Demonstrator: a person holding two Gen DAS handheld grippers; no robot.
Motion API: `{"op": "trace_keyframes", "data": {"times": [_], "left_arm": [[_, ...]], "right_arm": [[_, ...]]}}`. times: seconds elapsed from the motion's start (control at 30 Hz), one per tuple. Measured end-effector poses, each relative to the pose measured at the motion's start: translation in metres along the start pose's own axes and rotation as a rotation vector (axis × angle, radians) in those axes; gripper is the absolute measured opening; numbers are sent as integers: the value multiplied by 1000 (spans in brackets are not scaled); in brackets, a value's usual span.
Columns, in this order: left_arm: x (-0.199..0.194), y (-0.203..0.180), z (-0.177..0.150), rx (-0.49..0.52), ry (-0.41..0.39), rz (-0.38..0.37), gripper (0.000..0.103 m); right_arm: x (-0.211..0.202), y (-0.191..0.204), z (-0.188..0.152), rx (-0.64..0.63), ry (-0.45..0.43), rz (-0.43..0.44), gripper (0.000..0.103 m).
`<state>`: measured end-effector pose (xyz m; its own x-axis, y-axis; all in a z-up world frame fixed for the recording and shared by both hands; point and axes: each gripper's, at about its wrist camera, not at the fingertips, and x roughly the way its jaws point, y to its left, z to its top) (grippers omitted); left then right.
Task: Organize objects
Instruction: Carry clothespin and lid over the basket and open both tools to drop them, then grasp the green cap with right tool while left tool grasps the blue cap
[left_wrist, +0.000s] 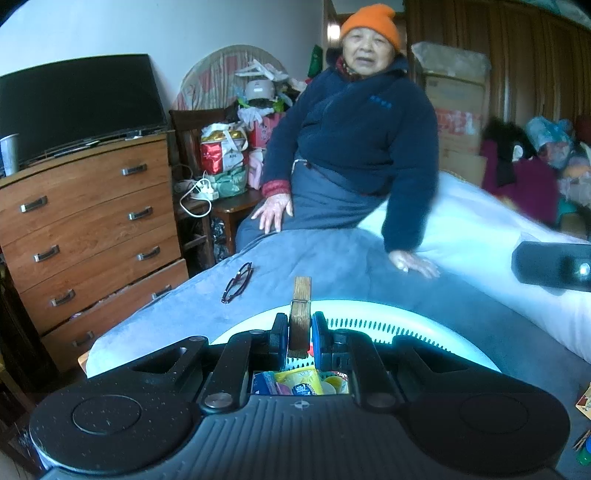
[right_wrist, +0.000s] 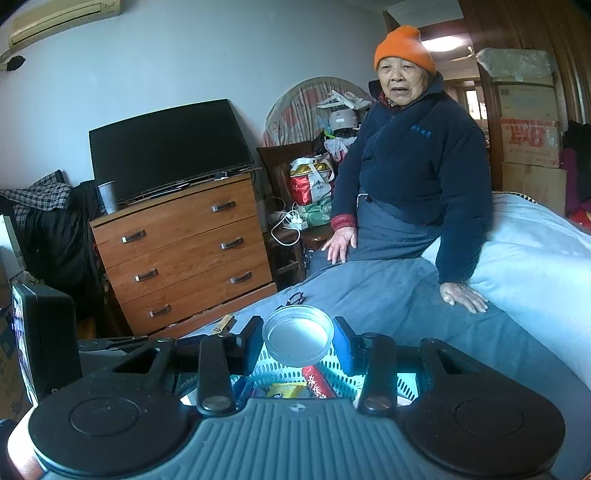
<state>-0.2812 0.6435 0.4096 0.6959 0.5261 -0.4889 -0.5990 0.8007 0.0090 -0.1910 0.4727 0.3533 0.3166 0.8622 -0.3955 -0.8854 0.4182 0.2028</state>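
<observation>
The bed (left_wrist: 325, 258), covered by a grey-blue blanket, takes up the middle of both views, and a person in an orange hat is seated on its far edge, with both hands resting on the blanket. A wooden chest of drawers (left_wrist: 88, 229) stands at the far left with a dark screen on top.

On the near part of the bed a white slotted basket (left_wrist: 406, 321) is placed, and it is already loaded with coloured packets (left_wrist: 299, 384) and a red tube (right_wrist: 319, 382). The step in hand is judged to be the dropping of 2 carried items into this basket.

The right hand-held gripper (right_wrist: 298, 345) is clamped on a round metal lid (right_wrist: 298, 339), which is held above the basket's near part. The left hand-held gripper (left_wrist: 300, 338) is closed tight on a wooden clothespin (left_wrist: 301, 317), which is held upright over the basket rim.

A pair of red-framed glasses (left_wrist: 238, 282) is left lying on the blanket, to the far left of the basket, well apart from both tools.

The next move is judged to call for each tool to be lowered inside the basket walls before the jaws are released, so that neither item lands on the blanket; the glasses could then be collected.
</observation>
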Motion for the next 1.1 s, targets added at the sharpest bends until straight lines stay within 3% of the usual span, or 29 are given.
{"op": "trace_keyframes", "data": {"times": [0.17, 0.23, 0.27, 0.3, 0.37, 0.43, 0.53, 0.7, 0.8, 0.87, 0.97, 1.1], "left_arm": [[2, 0, -1, 4, 4, 13, 16], [2, 0, -1, 8, 3, 21, 21], [1, -1, -1, 11, -2, 26, 33], [1, -1, -1, 16, -5, 35, 53], [-2, -2, -1, 27, -27, 55, 70], [-5, -4, 0, 37, -41, 71, 71], [-16, -7, 2, 34, -67, 34, 71], [-60, -37, 3, 73, -184, -167, 71], [-84, -75, -3, 124, -232, -303, 72], [-96, -106, -14, 169, -252, -401, 75], [-99, -155, -43, 259, -224, -534, 76], [-77, -204, -87, 356, -100, -584, 74]], "right_arm": [[4, 2, -1, 1, 4, 5, 43], [6, 3, -2, 1, 4, 2, 46], [6, 3, -2, 2, 1, -3, 56], [6, 2, -2, 5, -6, -6, 71], [1, 2, -3, 11, -30, -5, 76], [-7, -1, -4, 17, -50, -1, 76], [-38, -14, -21, 20, -115, -16, 76], [-99, -78, -115, 159, -87, -158, 73], [-130, -126, -185, 208, 4, -347, 65], [-147, -155, -221, 253, 54, -421, 61], [-162, -188, -261, 292, 116, -521, 61], [-155, -222, -289, 267, 184, -552, 61]]}}
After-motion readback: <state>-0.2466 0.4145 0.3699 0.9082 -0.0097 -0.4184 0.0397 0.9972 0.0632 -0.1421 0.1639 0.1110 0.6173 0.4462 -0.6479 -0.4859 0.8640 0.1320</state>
